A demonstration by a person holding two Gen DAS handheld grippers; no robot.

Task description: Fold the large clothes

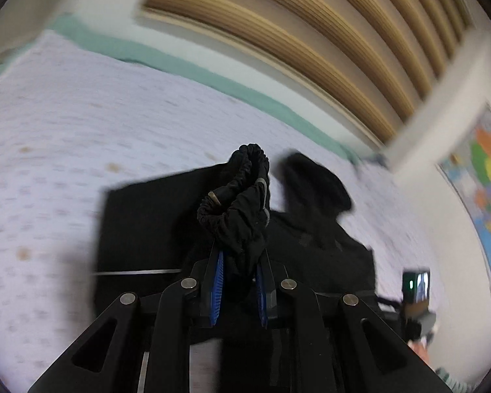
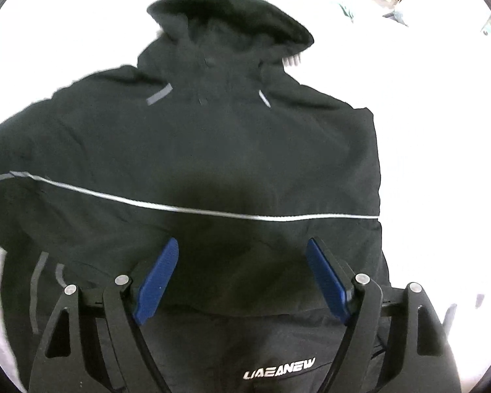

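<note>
A black hooded jacket [image 2: 212, 150] lies spread on a pale patterned bedsheet [image 1: 65, 124], hood [image 2: 229, 23] at the far end, a thin reflective stripe [image 2: 212, 211] across it. My left gripper [image 1: 239, 245] is shut on the jacket's elastic sleeve cuff [image 1: 239, 193] and holds it up above the rest of the jacket [image 1: 147, 222]. My right gripper [image 2: 242, 249] is open and empty, its blue pads [image 2: 157, 281] hovering just above the jacket's lower part, near white lettering [image 2: 280, 369].
A wooden slatted headboard [image 1: 311, 42] and green bed edge [image 1: 180, 65] lie beyond the sheet. A coloured map [image 1: 487, 196] hangs on the right wall. The other gripper's device with a small screen [image 1: 415, 285] shows at the right.
</note>
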